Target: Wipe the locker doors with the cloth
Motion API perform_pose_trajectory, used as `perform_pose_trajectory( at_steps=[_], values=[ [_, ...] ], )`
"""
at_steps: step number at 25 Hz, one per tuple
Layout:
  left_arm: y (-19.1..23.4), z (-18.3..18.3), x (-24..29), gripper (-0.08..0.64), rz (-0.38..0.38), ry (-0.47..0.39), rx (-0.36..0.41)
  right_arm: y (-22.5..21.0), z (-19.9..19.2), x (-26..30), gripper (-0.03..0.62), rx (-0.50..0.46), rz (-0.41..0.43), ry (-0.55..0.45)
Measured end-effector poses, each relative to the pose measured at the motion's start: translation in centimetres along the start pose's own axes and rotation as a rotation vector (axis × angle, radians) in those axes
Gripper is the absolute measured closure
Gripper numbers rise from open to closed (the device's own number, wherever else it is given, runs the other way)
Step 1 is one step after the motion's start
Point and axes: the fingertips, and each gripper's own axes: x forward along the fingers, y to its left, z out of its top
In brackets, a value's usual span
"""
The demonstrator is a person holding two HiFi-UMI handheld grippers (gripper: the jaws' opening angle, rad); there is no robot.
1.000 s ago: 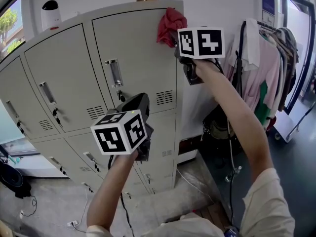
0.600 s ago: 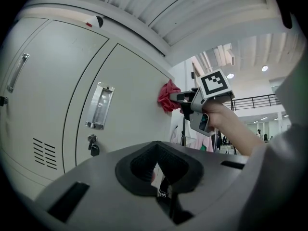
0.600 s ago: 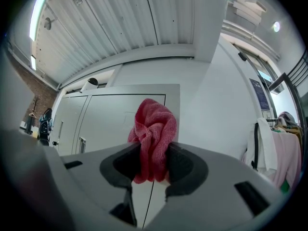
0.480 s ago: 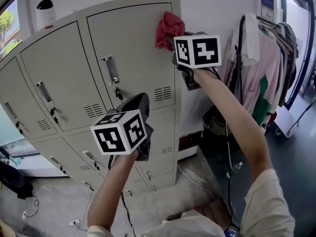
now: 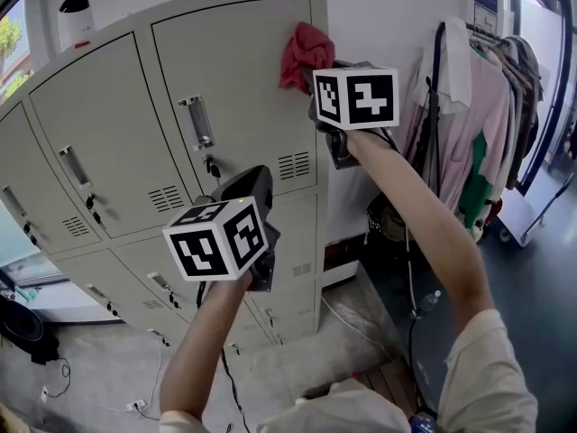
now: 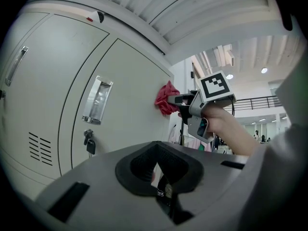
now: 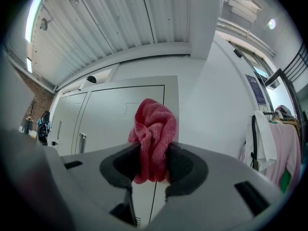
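A crumpled red cloth point(image 5: 305, 54) is pressed against the top right corner of the upper right beige locker door point(image 5: 243, 88). My right gripper point(image 5: 317, 78) is shut on it, raised at arm's length. In the right gripper view the cloth point(image 7: 153, 129) bulges out from between the right gripper's point(image 7: 153, 165) pads, in front of the door point(image 7: 115, 114). My left gripper point(image 5: 251, 186) hangs lower, in front of the lockers' middle row, apart from them. Its jaws point(image 6: 158, 170) are shut with nothing in them. From the left gripper view the cloth point(image 6: 166, 99) and right gripper point(image 6: 182, 100) show against the door point(image 6: 130, 109).
The door has a recessed handle point(image 5: 198, 123) with a key point(image 5: 212, 165) below it. A clothes rack with hanging garments point(image 5: 487, 124) stands right of the lockers. A white device point(image 5: 74, 16) sits on top of the lockers. Cables point(image 5: 54, 377) lie on the floor.
My right gripper has slid the cloth a little down the door from the top edge. The left gripper has stayed where it was.
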Motion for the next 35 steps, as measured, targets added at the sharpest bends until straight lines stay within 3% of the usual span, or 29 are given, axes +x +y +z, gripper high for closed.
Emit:
perform_pose_trajectory(
  at_steps=[35],
  values=[
    [5.4, 1.6, -5.7, 0.557, 0.113, -0.059, -0.026, 17.0, 0.7, 2.5, 0.448, -0.044, 0.244, 0.021]
  ],
)
